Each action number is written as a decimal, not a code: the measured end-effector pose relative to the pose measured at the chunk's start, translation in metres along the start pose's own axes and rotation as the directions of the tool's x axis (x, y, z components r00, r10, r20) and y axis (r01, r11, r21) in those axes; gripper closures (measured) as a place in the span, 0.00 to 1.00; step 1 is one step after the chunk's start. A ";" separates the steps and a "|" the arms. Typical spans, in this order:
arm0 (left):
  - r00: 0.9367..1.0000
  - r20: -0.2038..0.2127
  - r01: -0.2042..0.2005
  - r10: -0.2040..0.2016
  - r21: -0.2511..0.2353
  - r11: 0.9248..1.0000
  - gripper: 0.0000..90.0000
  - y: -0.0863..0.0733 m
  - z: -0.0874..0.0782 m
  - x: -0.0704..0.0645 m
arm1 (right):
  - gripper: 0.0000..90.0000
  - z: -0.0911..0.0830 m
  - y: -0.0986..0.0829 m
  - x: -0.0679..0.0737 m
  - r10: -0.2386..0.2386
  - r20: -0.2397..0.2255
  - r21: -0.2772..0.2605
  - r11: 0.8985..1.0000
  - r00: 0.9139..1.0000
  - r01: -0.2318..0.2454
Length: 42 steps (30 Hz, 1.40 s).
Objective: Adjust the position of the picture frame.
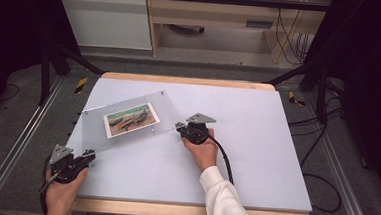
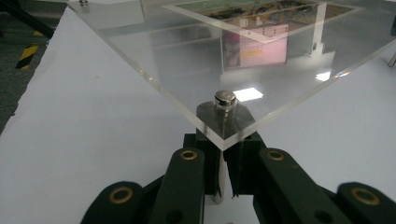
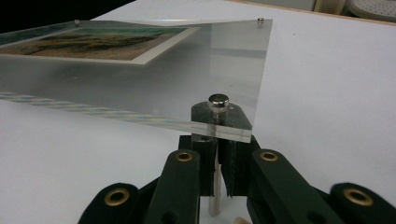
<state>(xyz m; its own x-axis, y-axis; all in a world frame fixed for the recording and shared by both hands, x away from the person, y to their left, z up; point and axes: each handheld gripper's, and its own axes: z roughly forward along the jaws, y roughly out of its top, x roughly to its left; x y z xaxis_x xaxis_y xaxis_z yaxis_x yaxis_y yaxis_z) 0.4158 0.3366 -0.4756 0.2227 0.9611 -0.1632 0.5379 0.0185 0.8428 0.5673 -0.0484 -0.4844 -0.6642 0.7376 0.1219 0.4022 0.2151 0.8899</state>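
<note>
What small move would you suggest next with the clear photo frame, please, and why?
Probably lift both together, level. Each hand-held gripper, left and right, is clamped on a metal corner post under the acrylic frame, so raising one alone would tilt the photo.

- A table (image 1: 256, 141) fills the middle of the high view, its top covered by a pale lavender mat with a wooden edge showing at top and bottom.
- A clear acrylic photo frame (image 1: 127, 119) stands on short metal legs at centre left of the mat.
</note>
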 end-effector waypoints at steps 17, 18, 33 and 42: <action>1.000 -0.010 -0.009 0.009 0.004 1.000 0.93 0.002 0.002 -0.001 | 0.94 0.000 0.001 0.000 0.013 -0.004 0.007 1.000 1.000 -0.013; 1.000 -0.009 -0.007 0.007 0.005 1.000 0.93 0.002 0.002 -0.001 | 0.94 0.000 0.001 0.000 0.017 -0.003 0.006 1.000 1.000 -0.017; 0.997 -0.025 -0.069 0.067 -0.076 0.995 0.94 0.011 -0.008 -0.008 | 0.95 -0.011 0.014 0.002 -0.023 0.009 -0.022 0.999 1.000 0.024; 0.996 -0.021 -0.092 0.090 -0.125 0.988 0.93 0.015 -0.015 -0.014 | 0.95 -0.026 0.021 0.003 -0.053 0.019 -0.047 0.997 0.998 0.054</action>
<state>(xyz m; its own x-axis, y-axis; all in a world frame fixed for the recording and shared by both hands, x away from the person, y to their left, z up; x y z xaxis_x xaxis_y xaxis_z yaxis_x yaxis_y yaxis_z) 0.4089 0.3273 -0.4527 0.2529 0.9645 -0.0762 0.4091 -0.0352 0.9118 0.5571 -0.0580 -0.4537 -0.6725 0.7371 0.0664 0.3361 0.2243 0.9147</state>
